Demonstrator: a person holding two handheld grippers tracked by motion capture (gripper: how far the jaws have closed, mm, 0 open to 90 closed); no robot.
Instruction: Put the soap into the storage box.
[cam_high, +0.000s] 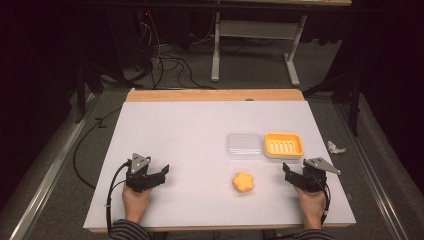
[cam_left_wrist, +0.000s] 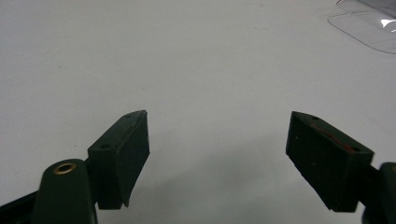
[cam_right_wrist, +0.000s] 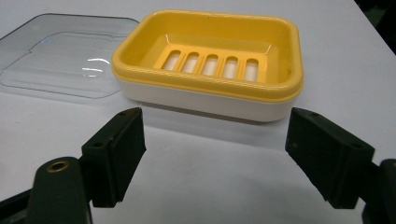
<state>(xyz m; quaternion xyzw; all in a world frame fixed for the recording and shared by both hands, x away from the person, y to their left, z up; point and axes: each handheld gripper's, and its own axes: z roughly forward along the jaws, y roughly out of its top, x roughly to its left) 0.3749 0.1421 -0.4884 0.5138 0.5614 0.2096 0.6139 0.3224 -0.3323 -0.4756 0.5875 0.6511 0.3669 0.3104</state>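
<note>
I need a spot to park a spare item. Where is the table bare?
The table's left half and far strip are bare. Things cluster right of centre: clear lid beside the yellow soap dish, orange soap nearer, between the grippers.

From above the near edge we look forward and down over the whole table (cam_high: 200, 125). The right gripper view sits low and close, facing the yellow soap dish (cam_right_wrist: 210, 65). The left gripper view is low too; both share the clear lid (cam_left_wrist: 369, 28).
</note>
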